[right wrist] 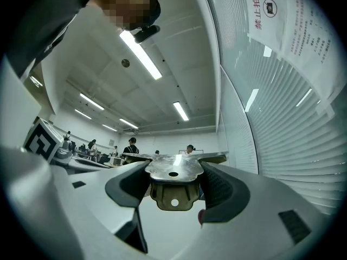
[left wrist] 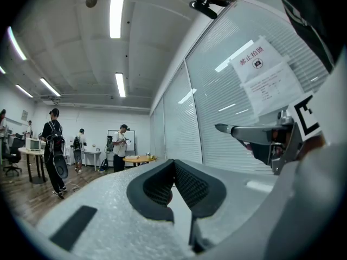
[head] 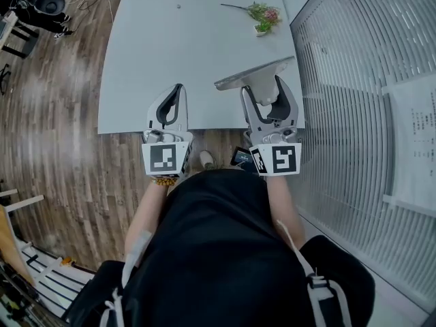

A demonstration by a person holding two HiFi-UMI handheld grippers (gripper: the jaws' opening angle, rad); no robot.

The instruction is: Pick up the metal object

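Metal object (right wrist: 173,169) sits clamped between the pads of my right hand-held gripper (head: 267,90), with its flat plate sticking out to either side. It looks lifted off the white worktop (head: 170,46), over the near right corner. My left hand-held gripper (head: 174,95) hangs beside it, jaws pressed together on nothing. I judge the pick-up essentially done; only a steady hold is left.

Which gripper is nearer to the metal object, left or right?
Right. The right gripper clamps the metal object between its jaws; the left gripper, shut and empty, stands apart at its left.
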